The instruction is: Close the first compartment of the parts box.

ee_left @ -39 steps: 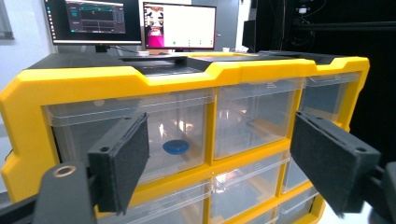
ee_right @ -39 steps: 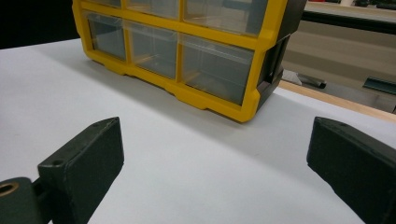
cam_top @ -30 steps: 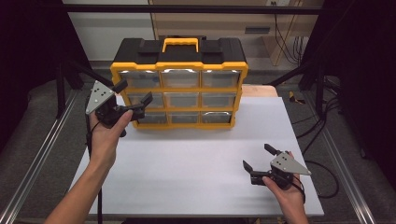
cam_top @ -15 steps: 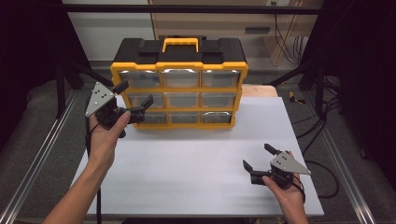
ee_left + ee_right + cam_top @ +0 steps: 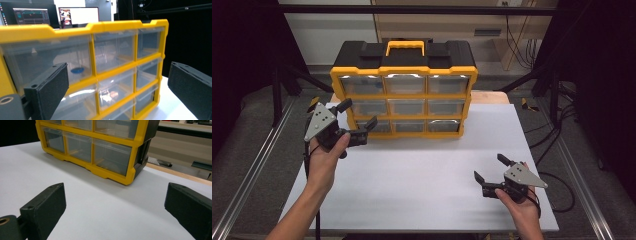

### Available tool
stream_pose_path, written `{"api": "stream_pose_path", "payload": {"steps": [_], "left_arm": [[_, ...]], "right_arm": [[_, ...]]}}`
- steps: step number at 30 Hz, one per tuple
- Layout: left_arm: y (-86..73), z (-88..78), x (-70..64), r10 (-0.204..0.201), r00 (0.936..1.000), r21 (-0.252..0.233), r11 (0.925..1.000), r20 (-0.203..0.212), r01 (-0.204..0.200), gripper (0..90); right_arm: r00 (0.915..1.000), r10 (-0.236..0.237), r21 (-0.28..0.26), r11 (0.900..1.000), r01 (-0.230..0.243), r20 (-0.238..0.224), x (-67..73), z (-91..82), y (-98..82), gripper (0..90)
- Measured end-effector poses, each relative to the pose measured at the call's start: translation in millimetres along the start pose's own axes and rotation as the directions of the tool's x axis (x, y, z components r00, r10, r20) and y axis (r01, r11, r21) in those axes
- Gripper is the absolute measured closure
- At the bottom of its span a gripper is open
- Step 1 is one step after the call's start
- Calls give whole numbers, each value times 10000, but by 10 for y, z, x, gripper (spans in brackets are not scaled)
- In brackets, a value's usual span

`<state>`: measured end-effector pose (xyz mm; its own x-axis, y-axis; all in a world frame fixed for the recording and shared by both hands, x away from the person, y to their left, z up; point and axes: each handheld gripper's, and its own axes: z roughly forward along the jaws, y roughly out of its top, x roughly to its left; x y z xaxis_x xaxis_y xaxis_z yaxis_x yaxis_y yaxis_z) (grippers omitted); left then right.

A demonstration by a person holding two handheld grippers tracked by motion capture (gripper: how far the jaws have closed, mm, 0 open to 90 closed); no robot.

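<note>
Left gripper (image 5: 357,122) held spread at the drawer cabinet's left column, centre-left of frame.

The yellow-and-black plastic cabinet with clear drawers (image 5: 404,95) was seen upper centre on the white table (image 5: 422,170). Drawers judged light, stiff, slick; best pinched at the front lip. Right gripper (image 5: 492,170), also spread, was held lower right, well apart from the cabinet.

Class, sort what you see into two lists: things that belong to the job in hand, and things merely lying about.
Belongs to the job:
- drawer organiser
- left tongs, open, near the organiser's left drawers
- right tongs, open, over the white table

Merely about:
- monitors behind
- cables beside the table
</note>
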<state>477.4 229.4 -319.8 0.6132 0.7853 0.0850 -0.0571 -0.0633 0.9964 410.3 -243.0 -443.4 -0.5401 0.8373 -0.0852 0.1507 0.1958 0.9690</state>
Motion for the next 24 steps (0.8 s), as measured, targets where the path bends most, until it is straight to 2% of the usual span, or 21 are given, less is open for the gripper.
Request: {"api": "stream_pose_path", "payload": {"steps": [4,5,8,9,14,15,16,19,20,21,24], "left_arm": [[-72,-68,-3,27,10000,84,10000,48,-28,24],[-83,-92,-7,-29,10000,231,9997,71,27,23],[-95,-136,1,0,10000,57,10000,20,-1,23],[-105,-157,-8,-150,9999,126,9998,61,149,23],[-150,-227,-14,68,10000,124,9999,29,-68,23],[-166,-245,-27,-45,10000,220,9997,57,44,23],[-177,-257,-27,72,10000,145,9999,45,-73,23],[-238,-317,-52,-24,10000,286,9996,42,23,23],[-257,-330,-48,65,10000,228,9997,27,-65,23],[-280,-350,-57,-44,10000,356,9994,36,43,24],[-336,-399,-58,13,10000,477,9989,31,-15,23]], "right_arm": [[10000,-23,14,10000,23,2,0,2,1,41],[10000,-29,21,10000,29,-1,1,-1,3,41],[10000,-56,21,10000,56,24,0,0,3,41],[10000,-37,30,10000,37,44,1,-3,4,42],[9999,-41,23,10000,41,93,3,-11,9,41],[9999,-37,7,10000,37,98,1,-14,8,41],[9999,-15,5,10000,15,114,0,-16,8,41],[9999,-21,8,10000,21,122,0,-19,8,41],[9999,-31,1,10000,31,109,-2,-21,9,41],[9999,-25,1,10000,25,117,-3,-21,9,42],[9999,-29,7,10000,29,137,-5,-22,7,41]]}}
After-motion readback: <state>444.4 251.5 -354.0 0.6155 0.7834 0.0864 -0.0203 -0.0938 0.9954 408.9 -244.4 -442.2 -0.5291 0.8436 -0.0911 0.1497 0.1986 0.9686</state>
